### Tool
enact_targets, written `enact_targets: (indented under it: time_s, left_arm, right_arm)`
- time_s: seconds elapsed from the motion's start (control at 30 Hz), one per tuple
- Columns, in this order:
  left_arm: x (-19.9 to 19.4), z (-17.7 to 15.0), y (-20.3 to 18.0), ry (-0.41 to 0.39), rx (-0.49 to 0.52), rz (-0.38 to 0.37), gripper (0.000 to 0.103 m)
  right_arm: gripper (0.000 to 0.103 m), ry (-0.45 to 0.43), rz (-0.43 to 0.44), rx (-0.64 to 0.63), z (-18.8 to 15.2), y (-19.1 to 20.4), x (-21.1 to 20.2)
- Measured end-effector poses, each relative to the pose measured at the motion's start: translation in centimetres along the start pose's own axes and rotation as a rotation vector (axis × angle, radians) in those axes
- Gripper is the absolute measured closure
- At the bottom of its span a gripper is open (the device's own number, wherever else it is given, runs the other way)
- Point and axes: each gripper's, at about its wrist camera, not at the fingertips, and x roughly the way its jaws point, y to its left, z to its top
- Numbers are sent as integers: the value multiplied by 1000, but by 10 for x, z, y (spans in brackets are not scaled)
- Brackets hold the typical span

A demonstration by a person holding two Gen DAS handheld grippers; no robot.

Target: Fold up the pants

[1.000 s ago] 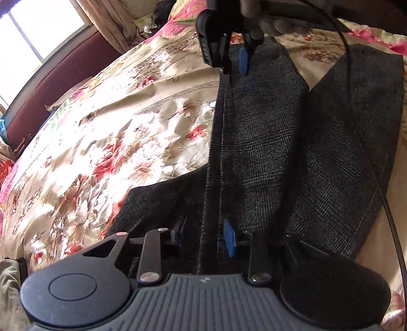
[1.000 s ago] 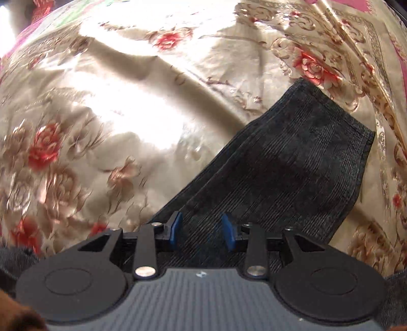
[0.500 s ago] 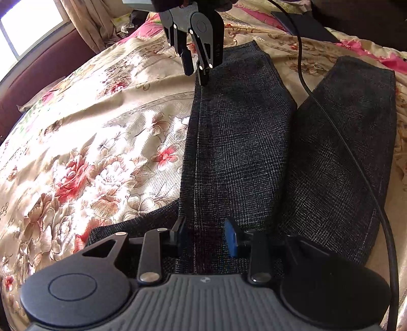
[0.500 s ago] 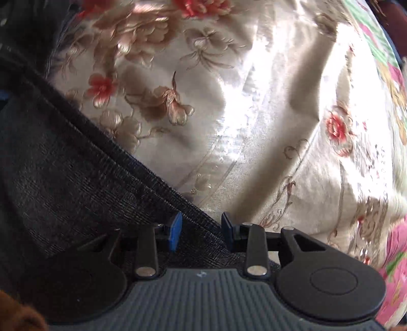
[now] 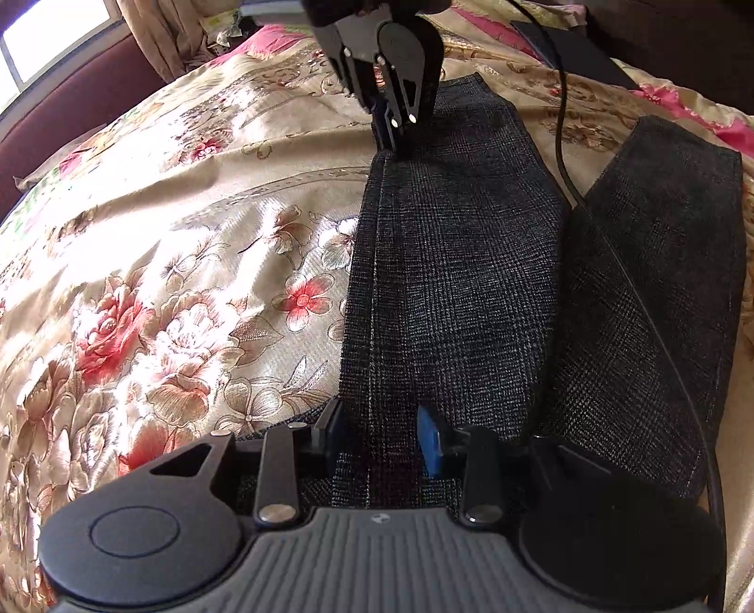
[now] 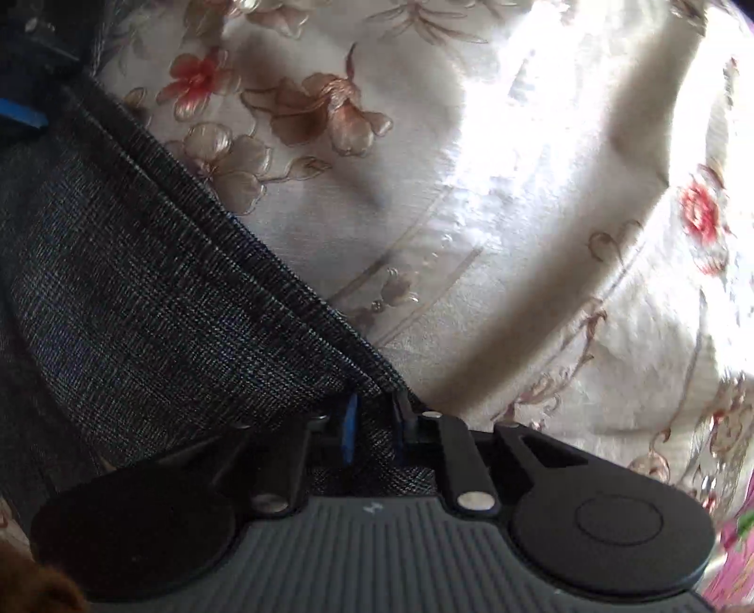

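Dark grey checked pants lie flat on a floral bedspread, their two legs spread apart in a V; the second leg runs off to the right. My left gripper stands open over the near part of the left leg, its blue pads on either side of the flat cloth. Farther up that leg, my right gripper points down onto the left seam. In the right wrist view the right gripper is shut, with the edge of the pants pinched between its pads.
A black cable trails from the right gripper across the gap between the legs. Behind the bed are a dark red padded edge, a curtain and a bright window. A dark flat object lies at the far right.
My right gripper rolled round, came down onto the left seam and closed on the cloth. My left gripper slid sideways over the near leg, still open.
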Motion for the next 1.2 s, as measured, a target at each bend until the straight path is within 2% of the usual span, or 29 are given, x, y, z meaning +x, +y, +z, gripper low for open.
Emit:
enact_targets:
  time_s: [0.1,0.2,0.27,0.37,0.43,0.47,0.53,0.63,0.73,0.83,0.97,1.07,1.2]
  left_arm:
    - [-4,3,-2,11,13,-28,68]
    - [-14,6,-13,1,56,-36,68]
    - [-23,8,-22,-8,86,-59,69]
    - [-32,11,-37,-26,111,-38,69]
    - [-31,15,-39,-17,79,-29,69]
    - [-30,16,-39,-13,63,-16,69]
    - [-28,16,-39,-13,49,14,68]
    - [-21,14,-35,-3,25,33,64]
    - [-17,12,-31,-3,9,45,60]
    - [-12,16,-25,-16,-16,42,59]
    - [1,27,-15,-38,-44,21,58]
    - [12,35,-8,-44,-60,-8,58]
    - [21,37,3,-45,-77,-52,56]
  right_arm:
    - [103,-55,-41,91,-37,24,-29]
    - [103,-87,-46,194,-80,57,-60]
    - [103,-100,-19,276,-113,87,-77]
    - [102,-137,53,476,-132,111,-88]
    - [101,-174,80,551,-134,122,-83]
    - [100,-189,69,539,-128,121,-80]
    - [88,-208,16,453,-110,119,-78]
    - [85,-249,-75,278,-83,102,-70]
    - [75,-242,-116,93,-57,76,-56]
    - [72,-203,-137,-34,-38,50,-40]
    - [72,-151,-118,-183,-15,25,-19]
    - [72,-74,-67,-305,0,13,0]
    - [71,-2,30,-368,17,-3,20]
